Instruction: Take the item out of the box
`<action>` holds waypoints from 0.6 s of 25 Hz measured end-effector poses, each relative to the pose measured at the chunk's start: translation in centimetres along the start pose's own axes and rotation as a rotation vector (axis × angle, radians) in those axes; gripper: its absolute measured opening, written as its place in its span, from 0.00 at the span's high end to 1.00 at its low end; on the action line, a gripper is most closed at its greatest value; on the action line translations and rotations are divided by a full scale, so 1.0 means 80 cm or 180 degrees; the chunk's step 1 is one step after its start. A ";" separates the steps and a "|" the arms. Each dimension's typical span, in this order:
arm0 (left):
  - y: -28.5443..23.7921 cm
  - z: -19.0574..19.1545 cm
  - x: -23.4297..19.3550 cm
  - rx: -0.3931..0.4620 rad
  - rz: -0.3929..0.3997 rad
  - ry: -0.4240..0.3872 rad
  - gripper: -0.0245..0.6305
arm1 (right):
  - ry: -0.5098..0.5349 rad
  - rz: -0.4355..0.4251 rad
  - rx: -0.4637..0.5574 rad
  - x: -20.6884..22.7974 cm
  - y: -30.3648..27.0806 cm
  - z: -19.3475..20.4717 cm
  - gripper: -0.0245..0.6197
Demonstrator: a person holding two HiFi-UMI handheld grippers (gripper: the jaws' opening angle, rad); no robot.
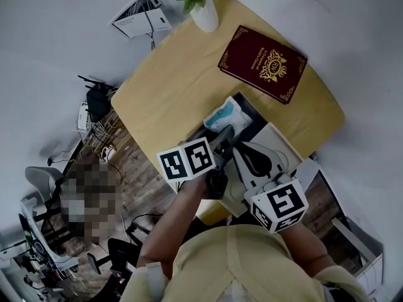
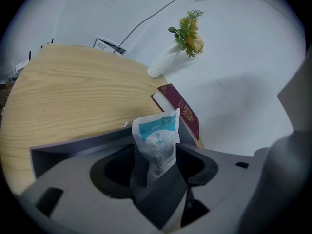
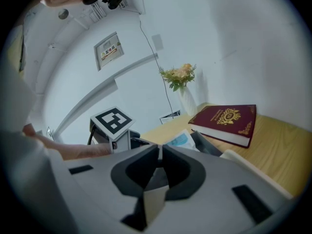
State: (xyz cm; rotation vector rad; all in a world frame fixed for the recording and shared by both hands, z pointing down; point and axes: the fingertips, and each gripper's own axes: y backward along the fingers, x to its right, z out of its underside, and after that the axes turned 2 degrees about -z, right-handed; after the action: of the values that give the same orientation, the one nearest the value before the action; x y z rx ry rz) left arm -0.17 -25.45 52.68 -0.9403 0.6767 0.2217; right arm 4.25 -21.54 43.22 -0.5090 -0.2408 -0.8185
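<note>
A white and teal packet (image 1: 228,114) sticks up from the grey and white box (image 1: 278,141) at the near edge of the wooden table (image 1: 170,87). In the left gripper view the packet (image 2: 157,135) stands upright between the jaws of my left gripper (image 2: 156,151), which are spread wide and do not press on it. My left gripper (image 1: 223,137) reaches in from the near left. My right gripper (image 1: 243,156) is over the box, and in its own view it (image 3: 160,151) is shut, jaw against jaw. From there the box wall (image 3: 208,144) lies just ahead.
A maroon book with gold print (image 1: 263,63) lies on the far right of the table. A white vase of flowers (image 1: 205,14) stands at the far edge. On the floor to the left are cables, a black device (image 1: 96,99) and an office chair (image 1: 38,187).
</note>
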 end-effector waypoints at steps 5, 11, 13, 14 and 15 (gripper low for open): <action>-0.001 -0.009 0.006 0.0108 0.0046 -0.0151 0.59 | -0.0041 0.0036 -0.0044 0.005 0.000 0.008 0.91; 0.006 -0.011 0.021 0.0177 0.0161 -0.0464 0.77 | -0.0072 0.0091 -0.0067 0.008 0.003 0.014 0.91; 0.009 -0.012 0.027 0.0210 0.0253 -0.0503 0.80 | -0.0057 0.0103 -0.0065 0.008 0.004 0.014 0.91; 0.010 -0.013 0.031 0.0230 0.0304 -0.0517 0.82 | -0.0054 0.0110 -0.0064 0.009 0.004 0.014 0.91; 0.012 -0.013 0.034 0.0253 0.0349 -0.0528 0.82 | -0.0058 0.0119 -0.0066 0.009 0.005 0.016 0.91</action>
State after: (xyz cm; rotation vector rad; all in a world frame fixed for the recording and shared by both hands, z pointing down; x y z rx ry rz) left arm 0.99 -26.01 49.92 -0.7998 0.5803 0.3636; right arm 5.00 -21.10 44.42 -0.5391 -0.2391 -0.7808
